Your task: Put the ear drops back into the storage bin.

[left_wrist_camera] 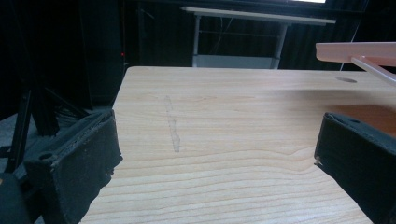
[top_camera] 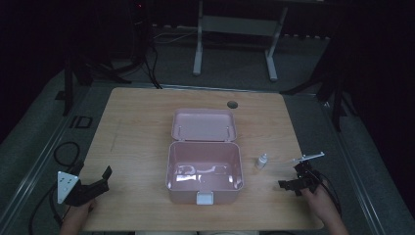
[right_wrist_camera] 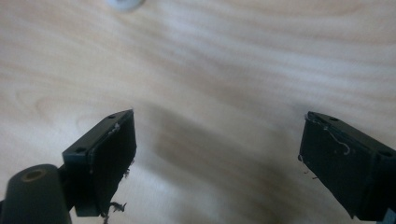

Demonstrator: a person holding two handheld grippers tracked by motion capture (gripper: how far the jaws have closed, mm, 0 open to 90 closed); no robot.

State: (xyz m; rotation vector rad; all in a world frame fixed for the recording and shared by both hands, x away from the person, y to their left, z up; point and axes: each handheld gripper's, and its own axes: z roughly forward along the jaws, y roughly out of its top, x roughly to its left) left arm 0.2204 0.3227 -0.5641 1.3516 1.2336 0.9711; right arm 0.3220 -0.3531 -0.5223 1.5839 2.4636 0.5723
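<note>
**Beside the right tool, a small bottle waits**

From above: right tool (top_camera: 292,182) low, small white bottle (top_camera: 262,161) just ahead-left of it; pink box (top_camera: 204,171) lies open beyond, probably ready for loading. Left tool (top_camera: 98,181) rests apart. Left gripper view: jaws wide over bare surface (left_wrist_camera: 224,140). Right gripper view: jaws wide, empty, bottle (right_wrist_camera: 123,3) ahead.

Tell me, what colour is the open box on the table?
The box is pale pink, with a white latch at its front. The high view shows it best.
</note>
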